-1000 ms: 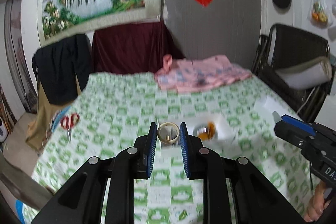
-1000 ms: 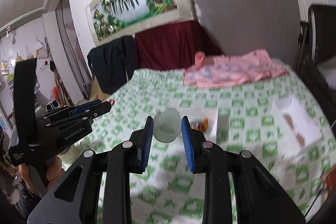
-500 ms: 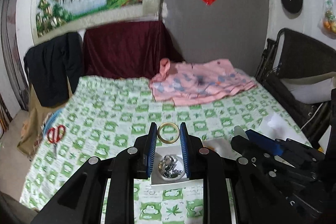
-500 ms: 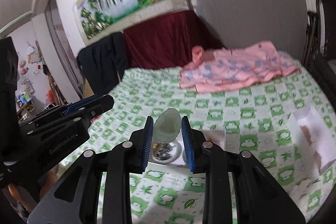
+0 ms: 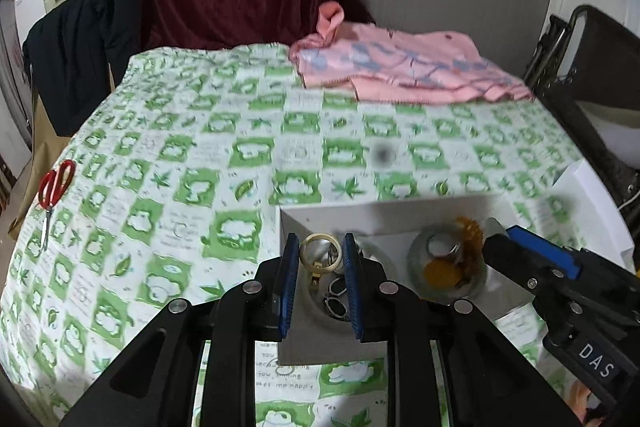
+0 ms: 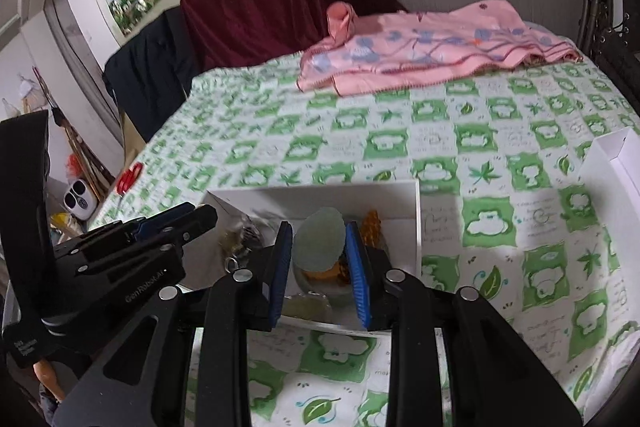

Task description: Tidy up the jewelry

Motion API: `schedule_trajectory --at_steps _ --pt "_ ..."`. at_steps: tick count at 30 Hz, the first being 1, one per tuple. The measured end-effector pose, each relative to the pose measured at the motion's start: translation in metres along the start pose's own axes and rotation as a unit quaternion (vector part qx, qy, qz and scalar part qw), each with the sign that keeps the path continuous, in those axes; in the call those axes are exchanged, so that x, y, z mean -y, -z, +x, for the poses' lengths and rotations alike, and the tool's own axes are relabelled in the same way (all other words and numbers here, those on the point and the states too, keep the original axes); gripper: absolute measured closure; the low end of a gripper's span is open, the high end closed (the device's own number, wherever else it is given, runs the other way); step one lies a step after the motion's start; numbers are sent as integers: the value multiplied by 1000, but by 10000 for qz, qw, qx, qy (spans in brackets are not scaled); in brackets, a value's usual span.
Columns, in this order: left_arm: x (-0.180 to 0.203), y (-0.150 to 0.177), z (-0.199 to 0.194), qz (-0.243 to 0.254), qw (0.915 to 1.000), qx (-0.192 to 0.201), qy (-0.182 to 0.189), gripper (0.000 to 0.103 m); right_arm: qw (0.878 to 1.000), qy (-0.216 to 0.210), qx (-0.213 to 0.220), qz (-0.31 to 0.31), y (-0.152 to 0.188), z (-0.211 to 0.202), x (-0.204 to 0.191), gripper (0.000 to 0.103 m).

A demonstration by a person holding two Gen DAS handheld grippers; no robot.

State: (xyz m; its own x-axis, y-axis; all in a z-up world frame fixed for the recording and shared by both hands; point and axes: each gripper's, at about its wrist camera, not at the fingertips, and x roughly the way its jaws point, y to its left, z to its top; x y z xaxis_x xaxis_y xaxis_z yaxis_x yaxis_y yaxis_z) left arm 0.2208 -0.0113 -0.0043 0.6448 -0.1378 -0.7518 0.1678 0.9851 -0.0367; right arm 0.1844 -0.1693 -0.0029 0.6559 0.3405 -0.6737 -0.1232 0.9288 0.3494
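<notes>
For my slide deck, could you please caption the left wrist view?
Left tongs grip a gold ring above a white box of jewelry on a green-checked cloth.

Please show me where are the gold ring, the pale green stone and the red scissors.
gold ring (image 5: 320,253): left wrist view, on its band.
pale green stone (image 6: 320,239): right wrist view, its middle.
red scissors (image 5: 56,183): left wrist view, handles.

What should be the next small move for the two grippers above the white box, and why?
Probably lower both a little more, then open. The left gripper holds a gold ring over the white box, and the right gripper holds a pale green stone above the glass dish inside it.
</notes>
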Motion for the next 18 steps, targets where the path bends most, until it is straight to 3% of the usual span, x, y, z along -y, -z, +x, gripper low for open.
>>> schedule_trajectory --at_steps 5,10,18 --pt "6 7 8 128 9999 -43 -18 77 9999 -4 -81 59 4 8 4 76" --pt "7 7 -1 88 9999 118 30 61 9999 -52 74 85 3 -1 4 74" --pt "10 7 -26 77 9985 533 -90 33 9990 -22 452 2 1 -26 -2 61"
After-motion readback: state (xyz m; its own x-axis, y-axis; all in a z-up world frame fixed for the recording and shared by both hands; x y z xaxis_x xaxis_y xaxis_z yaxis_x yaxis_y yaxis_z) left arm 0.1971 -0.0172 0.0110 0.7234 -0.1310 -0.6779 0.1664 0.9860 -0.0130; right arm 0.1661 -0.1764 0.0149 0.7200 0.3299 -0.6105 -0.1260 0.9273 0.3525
